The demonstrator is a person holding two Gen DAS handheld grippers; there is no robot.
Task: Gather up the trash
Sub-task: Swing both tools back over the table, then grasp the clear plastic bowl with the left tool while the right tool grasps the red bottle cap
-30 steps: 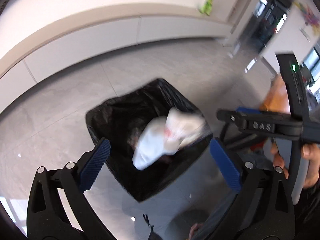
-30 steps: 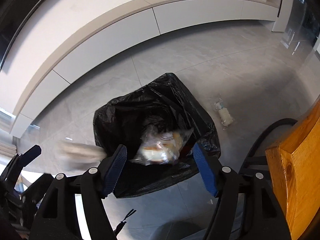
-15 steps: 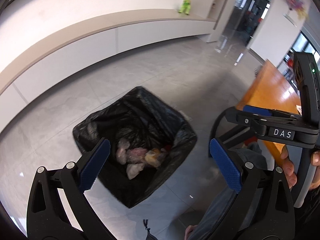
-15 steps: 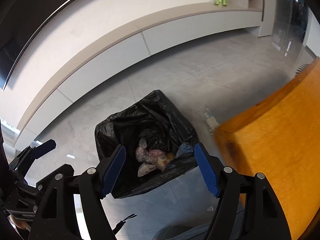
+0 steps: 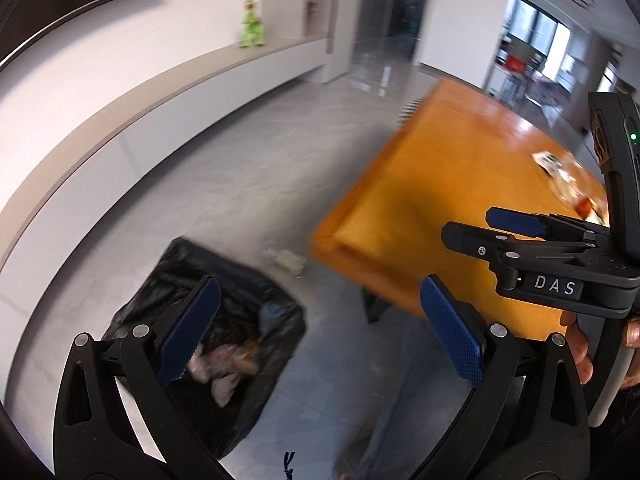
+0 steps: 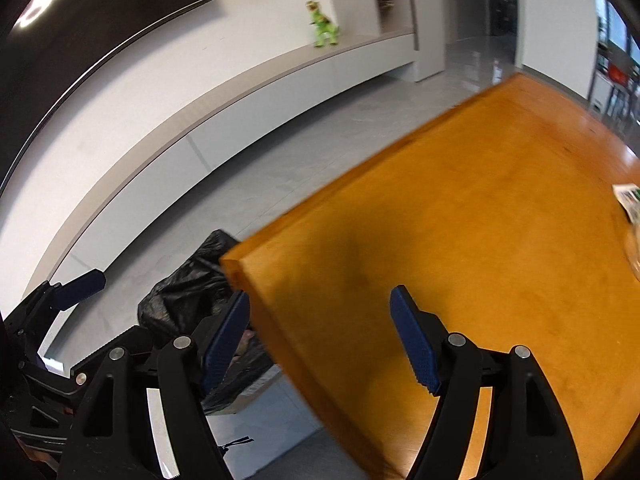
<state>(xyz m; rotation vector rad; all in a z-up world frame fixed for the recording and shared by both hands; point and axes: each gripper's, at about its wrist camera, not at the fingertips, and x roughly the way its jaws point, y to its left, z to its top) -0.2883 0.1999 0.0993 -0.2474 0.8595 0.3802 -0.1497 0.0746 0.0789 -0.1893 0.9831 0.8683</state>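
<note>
Below, black-lined bin [image 5: 208, 320] holding crumpled wrappers [image 5: 224, 364], one packet [image 5: 286, 259] beside it

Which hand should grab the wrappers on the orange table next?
Probably the right. The right gripper is open, empty and already over the table, with the wrappers just ahead. The left gripper hangs beside the trash bin.

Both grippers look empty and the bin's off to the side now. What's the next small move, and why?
Probably carry the right gripper across the wooden table toward the wrappers at its far right. Both it and the left gripper are open with nothing between the pads, the trash bin already holds litter, and those wrappers remain uncollected. One more scrap lies on the floor.
</note>
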